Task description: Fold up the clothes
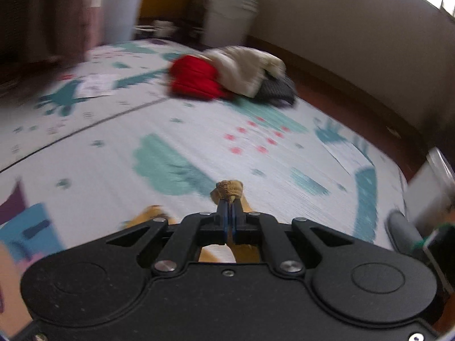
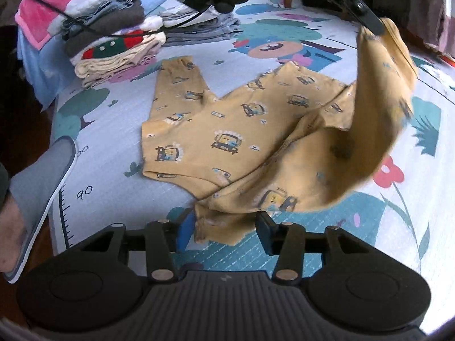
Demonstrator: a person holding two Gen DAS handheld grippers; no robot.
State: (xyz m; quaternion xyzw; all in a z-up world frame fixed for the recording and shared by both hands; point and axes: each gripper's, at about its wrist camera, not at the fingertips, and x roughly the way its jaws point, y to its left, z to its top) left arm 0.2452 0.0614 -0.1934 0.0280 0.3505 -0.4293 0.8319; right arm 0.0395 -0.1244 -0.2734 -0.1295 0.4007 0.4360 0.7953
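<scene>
With the left gripper (image 1: pixel 229 199) clamped on the yellow pyjama top's (image 2: pixel 227 130) sleeve, carry it flat across while the right gripper's (image 2: pixel 224 227) fingers (image 2: pixel 264 224), standing apart, steady the hem.

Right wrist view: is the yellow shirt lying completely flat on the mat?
No, the left gripper holds one part of the yellow shirt up off the mat.
</scene>
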